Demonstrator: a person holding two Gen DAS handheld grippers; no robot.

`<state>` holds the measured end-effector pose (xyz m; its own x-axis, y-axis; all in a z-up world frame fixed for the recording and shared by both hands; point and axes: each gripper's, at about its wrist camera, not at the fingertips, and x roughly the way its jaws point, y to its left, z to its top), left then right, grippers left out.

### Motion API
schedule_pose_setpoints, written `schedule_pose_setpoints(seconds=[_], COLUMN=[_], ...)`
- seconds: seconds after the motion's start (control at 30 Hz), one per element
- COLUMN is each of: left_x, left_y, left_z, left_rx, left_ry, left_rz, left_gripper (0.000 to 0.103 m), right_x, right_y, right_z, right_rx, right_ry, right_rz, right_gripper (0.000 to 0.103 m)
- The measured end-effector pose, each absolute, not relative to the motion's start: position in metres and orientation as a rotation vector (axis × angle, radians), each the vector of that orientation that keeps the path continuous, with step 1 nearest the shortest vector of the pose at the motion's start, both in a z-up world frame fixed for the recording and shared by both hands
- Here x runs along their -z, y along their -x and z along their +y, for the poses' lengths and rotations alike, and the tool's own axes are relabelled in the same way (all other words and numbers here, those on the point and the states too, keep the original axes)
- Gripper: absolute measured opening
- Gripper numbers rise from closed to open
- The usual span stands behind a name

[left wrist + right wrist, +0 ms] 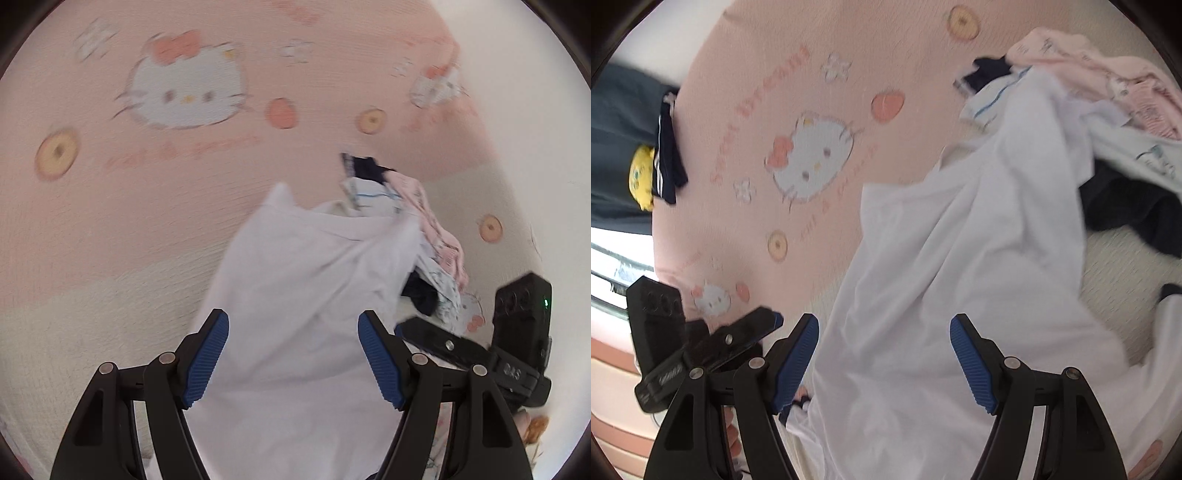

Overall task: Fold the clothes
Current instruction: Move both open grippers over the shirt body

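A white garment (pixel 303 295) lies crumpled on a pink bedspread with a cartoon-cat print (pixel 184 92). It stretches from under my left gripper (pixel 293 325) up to a heap of clothes (pixel 424 221). That gripper is open, its blue pads (pixel 207 362) wide apart over the cloth and not pressing it. In the right wrist view the same white garment (pixel 960 277) runs between the pads (pixel 973 362) of my right gripper (pixel 884 326), which is also open above it. Both views are blurred.
The heap (pixel 1108 85) holds pink, white printed and navy (pixel 1126 214) pieces. A navy striped garment (pixel 666 147) and a yellow item (pixel 641 177) lie at the bed's left edge. Each tool's black body shows in the other's view (pixel 517 339) (pixel 701 343).
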<state>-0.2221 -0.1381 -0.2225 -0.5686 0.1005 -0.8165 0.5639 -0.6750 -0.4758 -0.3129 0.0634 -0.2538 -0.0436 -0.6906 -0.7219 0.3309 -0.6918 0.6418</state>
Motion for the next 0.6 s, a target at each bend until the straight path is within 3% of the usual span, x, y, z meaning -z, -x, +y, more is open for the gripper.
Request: schedule_pose_setpoints(seconds=[0.1,0.33,0.6], left_x=[0.235,0.256,0.282], left_y=[0.205,0.185,0.176], left_z=[-0.146,-0.149,-0.134], left_rx=[2.255,2.18,2.178], left_ry=[-1.26,-1.353,-1.352], left_rz=[1.125,1.037,0.968], left_gripper=[0.071,0.071,0.068], right_x=[0.259,0.284,0.317], right_y=[0.308,0.315,0.301], right_z=[0.048,-0.003,-0.012], right_rx=[1.798,1.607,1.496], right_ry=[-1.555,-1.748,-1.785], right_rz=[-0.345,-0.313,-0.305], right_gripper=[0.073,0.073,0.073])
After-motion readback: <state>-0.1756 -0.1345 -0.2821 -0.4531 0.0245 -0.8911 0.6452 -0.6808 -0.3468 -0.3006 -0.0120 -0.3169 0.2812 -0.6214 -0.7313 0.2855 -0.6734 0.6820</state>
